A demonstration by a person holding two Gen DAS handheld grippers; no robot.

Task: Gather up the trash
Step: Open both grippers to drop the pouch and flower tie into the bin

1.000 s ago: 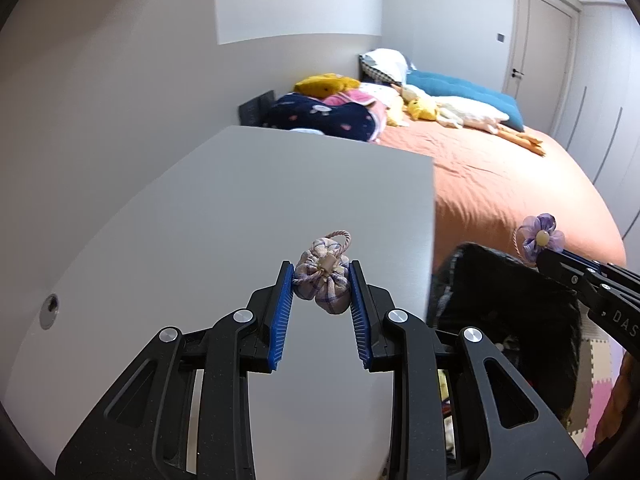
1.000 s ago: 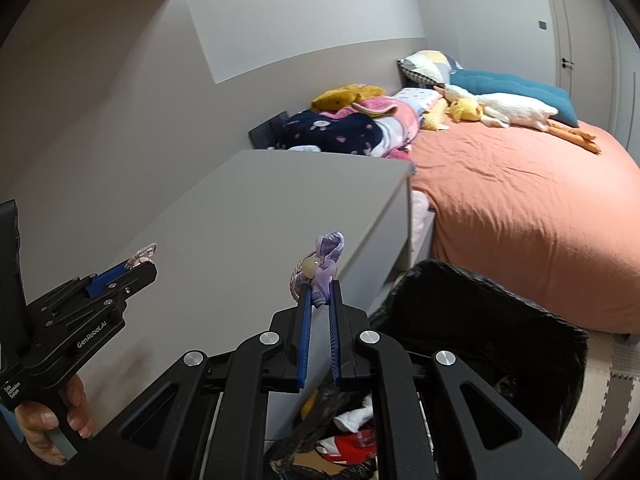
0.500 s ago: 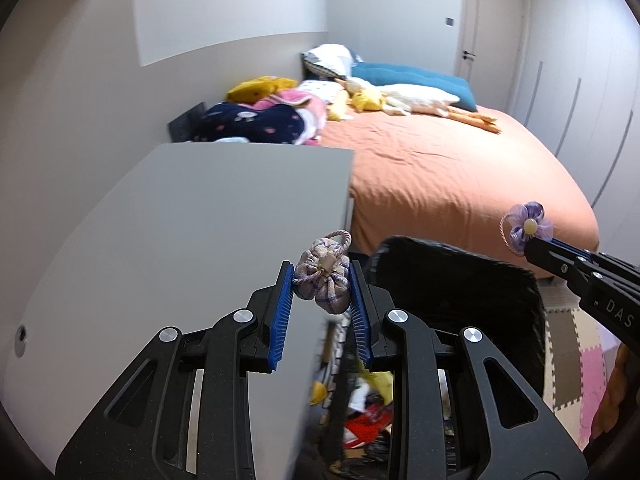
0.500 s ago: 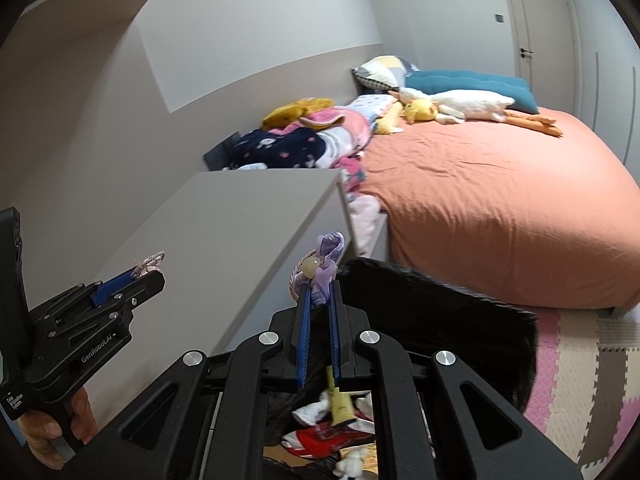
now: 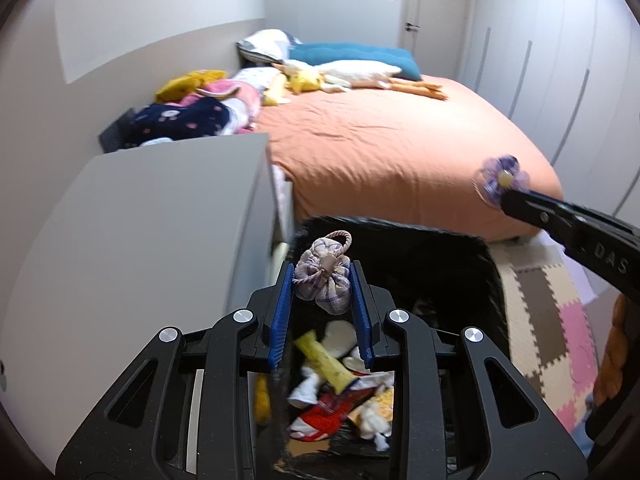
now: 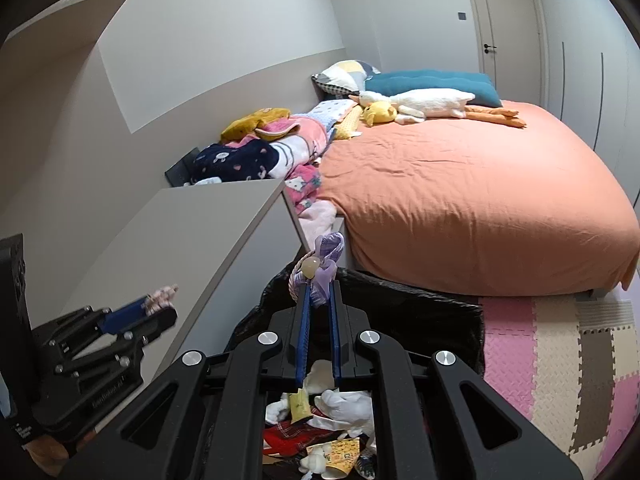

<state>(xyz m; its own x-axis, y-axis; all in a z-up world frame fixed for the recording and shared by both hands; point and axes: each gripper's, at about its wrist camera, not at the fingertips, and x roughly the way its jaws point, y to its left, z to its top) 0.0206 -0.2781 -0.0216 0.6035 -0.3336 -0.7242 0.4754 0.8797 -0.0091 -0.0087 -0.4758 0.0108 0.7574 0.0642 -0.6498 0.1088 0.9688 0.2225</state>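
The carrying step of the trash collection appears to be nearly done: both pieces are held over or at the black-lined trash bin (image 5: 476, 264), which stands on the floor between the grey flat-topped cabinet (image 5: 160, 216) and the orange-covered bed (image 5: 380, 144), and which already holds crumpled wrappers and white scraps. The left gripper (image 5: 322, 280) is seen above the bin's opening, on the side nearest the cabinet, with its blue-padded jaws set a modest way apart and clamped on a small plaid fabric pouch with a twisted cord loop (image 5: 325, 276); the pouch is squeezed between the pads and hangs clear of the rubbish below. The right gripper (image 6: 318, 300) is placed over the near part of the bin, its jaws brought almost together and pinching a purple fabric flower hair tie with a pale bead at its centre (image 6: 320, 264), which sticks up past the fingertips. Neither piece is touching the bin or its contents. The next move is judged to call for each pair of jaws to be opened while the piece is inside the rim, so that it falls among the rubbish; the left one lies close to the bin's cabinet-side edge, so a small shift toward the bin's middle may be needed first, lest the pouch be dropped outside the liner.
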